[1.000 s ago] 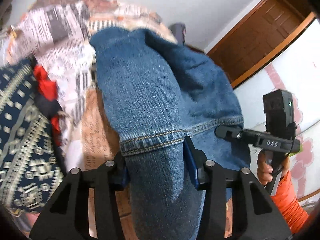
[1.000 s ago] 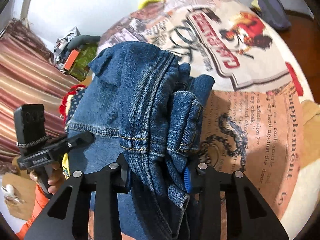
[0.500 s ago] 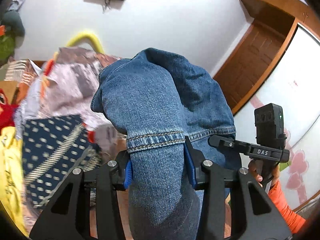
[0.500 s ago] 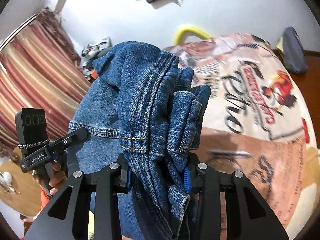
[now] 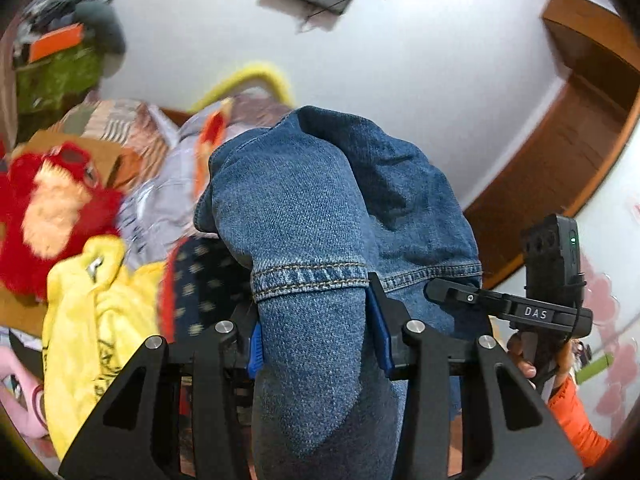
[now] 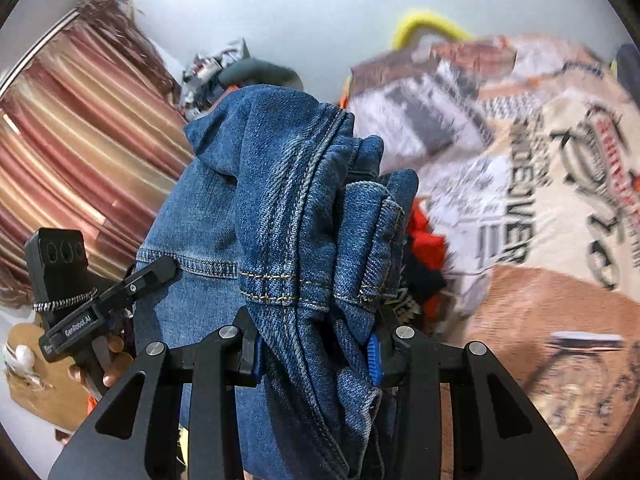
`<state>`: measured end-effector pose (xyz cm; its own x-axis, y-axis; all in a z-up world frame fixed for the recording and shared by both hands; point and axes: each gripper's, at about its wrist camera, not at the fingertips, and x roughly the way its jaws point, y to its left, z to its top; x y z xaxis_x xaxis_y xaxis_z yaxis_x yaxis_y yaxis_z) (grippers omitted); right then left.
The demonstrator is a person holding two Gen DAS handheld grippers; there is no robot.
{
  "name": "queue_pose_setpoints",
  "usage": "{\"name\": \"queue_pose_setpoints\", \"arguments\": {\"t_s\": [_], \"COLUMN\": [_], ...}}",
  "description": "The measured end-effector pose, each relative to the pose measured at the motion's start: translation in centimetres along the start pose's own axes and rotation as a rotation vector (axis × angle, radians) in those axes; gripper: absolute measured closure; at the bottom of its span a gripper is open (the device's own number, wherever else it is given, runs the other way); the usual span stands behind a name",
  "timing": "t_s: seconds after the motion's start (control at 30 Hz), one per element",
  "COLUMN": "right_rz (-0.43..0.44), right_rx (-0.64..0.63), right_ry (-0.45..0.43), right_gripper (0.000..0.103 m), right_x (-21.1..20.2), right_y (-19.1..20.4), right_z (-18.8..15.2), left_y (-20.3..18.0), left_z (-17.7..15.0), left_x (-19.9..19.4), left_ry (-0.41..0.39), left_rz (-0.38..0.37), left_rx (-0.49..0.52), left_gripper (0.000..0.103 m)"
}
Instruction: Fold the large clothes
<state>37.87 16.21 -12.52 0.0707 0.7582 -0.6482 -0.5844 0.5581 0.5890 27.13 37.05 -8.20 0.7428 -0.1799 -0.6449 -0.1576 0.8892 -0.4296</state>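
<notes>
STEP: carrying bunched blue denim jeans point(image 5: 320, 220) | L gripper point(image 5: 316, 344) + R gripper point(image 6: 316, 350) jaws part-closed, both clamping denim | NEXT: lay flat on newsprint-pattern bed cover point(image 6: 540, 168), smooth.

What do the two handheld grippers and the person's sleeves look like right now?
Both grippers are matte black with silver bolts and blue-padded fingers. The right gripper reads "DAS" beneath a black camera block with a green light; the left gripper reads "GenRobot.AI". The sleeve is orange.
</notes>
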Motion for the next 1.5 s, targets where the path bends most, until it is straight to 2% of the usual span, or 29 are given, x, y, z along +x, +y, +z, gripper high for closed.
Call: {"name": "queue_pose_setpoints", "arguments": {"t_s": [0.1,0.2,0.33,0.47,0.53,0.67,0.73,0.93,1.07,1.2,1.3,1.5], "right_rz": [-0.036,-0.109,-0.126,-0.126,-0.149,-0.266,-0.304,-0.357,-0.354,-0.336,-0.284,-0.207], "right_rx": [0.034,0.064,0.062,0.037,0.027,-0.038,-0.068,-0.127,-0.131,-0.154,-0.171,-0.262], "right_ry": [0.061,0.116,0.106,0.123,0.116,0.103,0.107,0.123,0.119,0.029,-0.065,-0.321], "right_gripper": [0.069,0.068,0.060,0.056,0.052,0.040,0.039,0.038,0.038,0.038,0.038,0.038], "right_x": [4.7,8.6,9.7,8.7,8.4,7.3,6.6,3.7,1.6,-1.7,-5.4,-13.6], "right_y": [-1.3,-2.8,-4.2,-4.2,-3.9,-3.0,-2.7,-2.1,-1.2,1.1,3.7,10.0], "right_z": [-0.3,-1.4,-1.8,-2.1,-2.4,-3.6,-4.4,-7.8,-9.2,-9.4,-9.3,-10.4], "left_y": [3.9,6.8,9.2,10.0,9.2,6.6,5.7,3.6,2.1,-0.4,-3.0,-9.8], "left_z": [-1.1,-2.4,-3.3,-3.7,-3.9,-5.0,-5.9,-9.4,-10.7,-10.6,-10.3,-10.6], "left_x": [3.6,6.7,7.5,7.8,7.2,5.4,4.6,1.6,-0.9,-4.1,-7.7,-16.5], "left_ry": [0.081,0.130,0.093,0.100,0.103,0.103,0.104,0.097,0.078,0.012,-0.080,-0.323], "left_rz": [0.081,0.131,0.092,0.074,0.086,0.163,0.195,0.286,0.331,0.372,0.364,0.328], "left_rx": [-0.048,-0.058,-0.092,-0.120,-0.113,-0.023,0.017,0.076,0.092,0.126,0.145,0.230], "left_gripper": [0.060,0.052,0.029,0.024,0.023,0.018,0.011,0.010,0.010,0.010,0.010,0.010]}}
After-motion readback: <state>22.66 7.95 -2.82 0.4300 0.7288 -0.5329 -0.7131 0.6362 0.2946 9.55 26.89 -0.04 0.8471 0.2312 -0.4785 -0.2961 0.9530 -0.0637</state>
